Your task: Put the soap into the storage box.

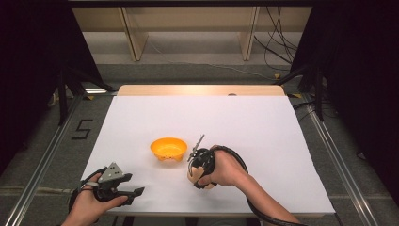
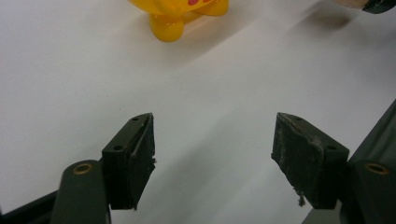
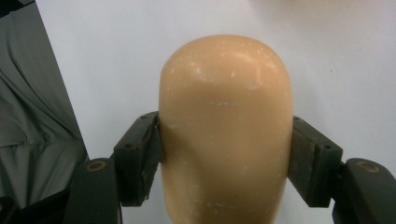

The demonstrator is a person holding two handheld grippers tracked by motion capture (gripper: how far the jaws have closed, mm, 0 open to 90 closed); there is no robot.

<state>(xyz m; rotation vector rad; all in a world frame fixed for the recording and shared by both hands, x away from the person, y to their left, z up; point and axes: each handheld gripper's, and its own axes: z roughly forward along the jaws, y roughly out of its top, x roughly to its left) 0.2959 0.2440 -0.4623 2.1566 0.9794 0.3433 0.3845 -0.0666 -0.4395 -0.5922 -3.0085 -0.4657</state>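
Right gripper (image 3: pixel 227 154) had its jaws closed on a tan rounded object (image 3: pixel 226 130), a smooth loaf-like thing, pads (image 3: pixel 140 156) pressed against its two sides in the right gripper view. In the high view the same gripper (image 1: pixel 200 176) sat near the front middle of the white table (image 1: pixel 263 136), the right hand (image 1: pixel 226 167) wrapped around it, with the object's tan end (image 1: pixel 192 175) peeking out on the hand's left side. The object's long axis ran along the jaws, pointing back toward the person's side of the table. Forearm came in from the bottom right, angled toward the centre, wrist bent.

Left gripper (image 1: pixel 134 192) rested low at the front left corner, jaws spread wide with nothing between them; the left gripper view showed both pads (image 2: pixel 137 158) well apart over bare table. Left hand (image 1: pixel 91 200) held it roughly level, jaws pointing right.

Key relation: the orange bowl (image 1: pixel 168 148) stood just beyond and to the left of the right gripper, near it but not touching. It was a small footed bowl; the left gripper view caught its yellow foot (image 2: pixel 166 25) farther off. The right hand was clearly the nearer one. Likely next move, judging from the layout: carry the tan object forward and left, over the bowl's rim, then let go. Bowl looked unfilled as far as I could tell.
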